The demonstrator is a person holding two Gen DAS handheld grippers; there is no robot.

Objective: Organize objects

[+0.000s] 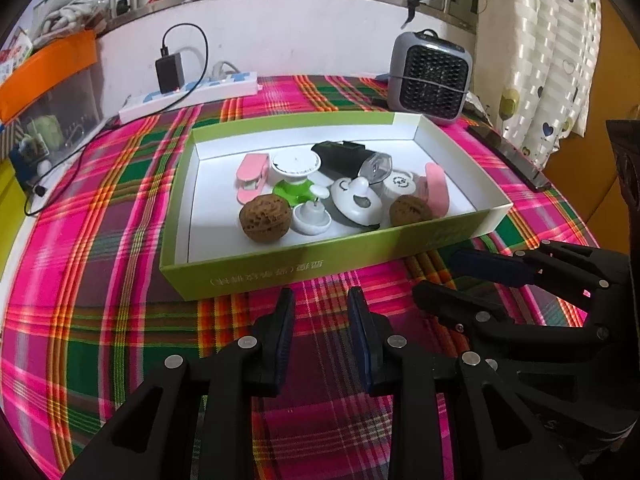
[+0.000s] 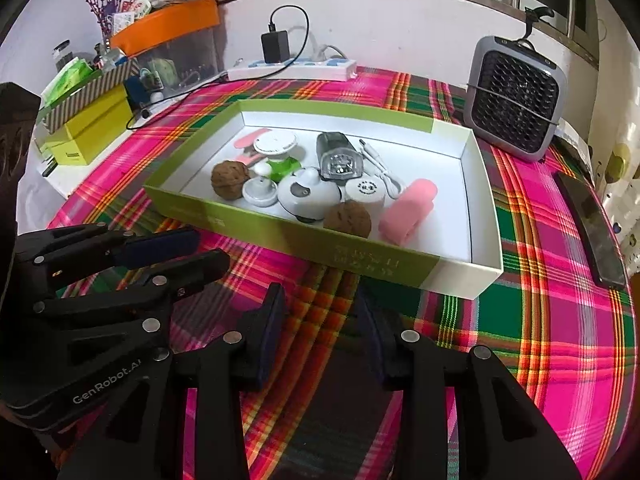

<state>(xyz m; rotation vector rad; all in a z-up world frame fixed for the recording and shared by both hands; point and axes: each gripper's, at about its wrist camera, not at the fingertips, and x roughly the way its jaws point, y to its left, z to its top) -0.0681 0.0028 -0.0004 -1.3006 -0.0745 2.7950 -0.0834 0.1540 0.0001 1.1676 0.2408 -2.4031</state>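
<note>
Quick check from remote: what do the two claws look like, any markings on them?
Both the left claw and right claw are matte black plastic with triangular cutouts, round silver pivot pins and dark blue pads inside the fingers. White "GenRobot.AI" lettering marks the left one's body. No cables or sleeves visible.

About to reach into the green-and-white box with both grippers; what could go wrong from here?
1. The items in the shallow green-and-white cardboard box lie bunched and touching; closing on the brown walnut may nudge the small white knob beside it.
2. The round walnut could roll out of a pinch.
3. The left gripper and right gripper sit close together, both open and empty, so they may collide.
</note>
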